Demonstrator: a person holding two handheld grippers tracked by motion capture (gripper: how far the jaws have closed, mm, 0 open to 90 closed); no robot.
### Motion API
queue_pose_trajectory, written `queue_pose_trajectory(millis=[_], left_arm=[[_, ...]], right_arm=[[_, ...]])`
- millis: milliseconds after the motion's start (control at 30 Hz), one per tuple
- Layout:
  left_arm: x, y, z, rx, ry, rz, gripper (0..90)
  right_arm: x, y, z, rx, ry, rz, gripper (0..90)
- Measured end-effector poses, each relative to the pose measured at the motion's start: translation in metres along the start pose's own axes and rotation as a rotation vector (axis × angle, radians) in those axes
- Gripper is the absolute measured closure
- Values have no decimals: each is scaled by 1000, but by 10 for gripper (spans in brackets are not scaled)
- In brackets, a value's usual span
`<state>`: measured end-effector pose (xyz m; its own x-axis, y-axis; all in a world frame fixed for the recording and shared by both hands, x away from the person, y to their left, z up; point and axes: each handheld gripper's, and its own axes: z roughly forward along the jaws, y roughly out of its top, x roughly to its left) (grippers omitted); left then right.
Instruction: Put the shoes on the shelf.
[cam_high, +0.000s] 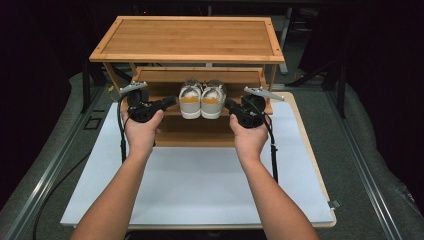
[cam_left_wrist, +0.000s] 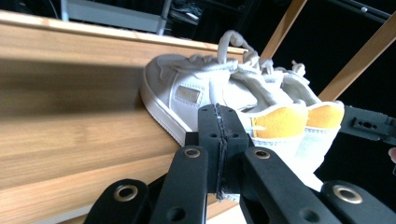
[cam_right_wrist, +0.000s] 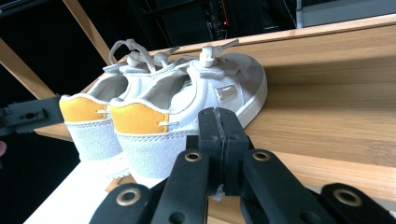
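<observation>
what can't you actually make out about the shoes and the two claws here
- Toes of the shoes: high view, hidden under the rack's top shelf.
- Left claw tips: left gripper view; shut, but contact with the shoe behind is unclear.
- Right claw: right gripper view, same doubt.
- Lowest shelf: high view, partly covered by hands.

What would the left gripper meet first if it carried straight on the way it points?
Probably the left shoe: the shut left gripper aims at its heel side on the shelf, though depth is unclear.

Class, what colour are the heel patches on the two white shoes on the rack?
Yellow-orange heel patches, clearest in the right gripper view.
</observation>
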<state>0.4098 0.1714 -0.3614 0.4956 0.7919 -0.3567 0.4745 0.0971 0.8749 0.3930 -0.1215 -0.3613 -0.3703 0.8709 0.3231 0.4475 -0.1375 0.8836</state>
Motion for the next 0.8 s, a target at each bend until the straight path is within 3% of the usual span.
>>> queue_pose_trajectory(millis=[100, 267, 333, 467, 800], left_arm=[[0, -4, 5, 10, -4, -8, 898], [-5, -8, 9, 16, 27, 28, 899], [-4, -7, 9, 19, 23, 21, 899], [-3, -7, 10, 19, 20, 15, 899], [-4, -7, 12, 9, 17, 0, 900]], right_arm=[[0, 0, 2, -11, 6, 2, 900], [0, -2, 7, 4, -1, 3, 900], [0, -2, 9, 24, 4, 7, 900], [0, -2, 14, -2, -3, 29, 900], [-1, -1, 15, 6, 15, 46, 900]])
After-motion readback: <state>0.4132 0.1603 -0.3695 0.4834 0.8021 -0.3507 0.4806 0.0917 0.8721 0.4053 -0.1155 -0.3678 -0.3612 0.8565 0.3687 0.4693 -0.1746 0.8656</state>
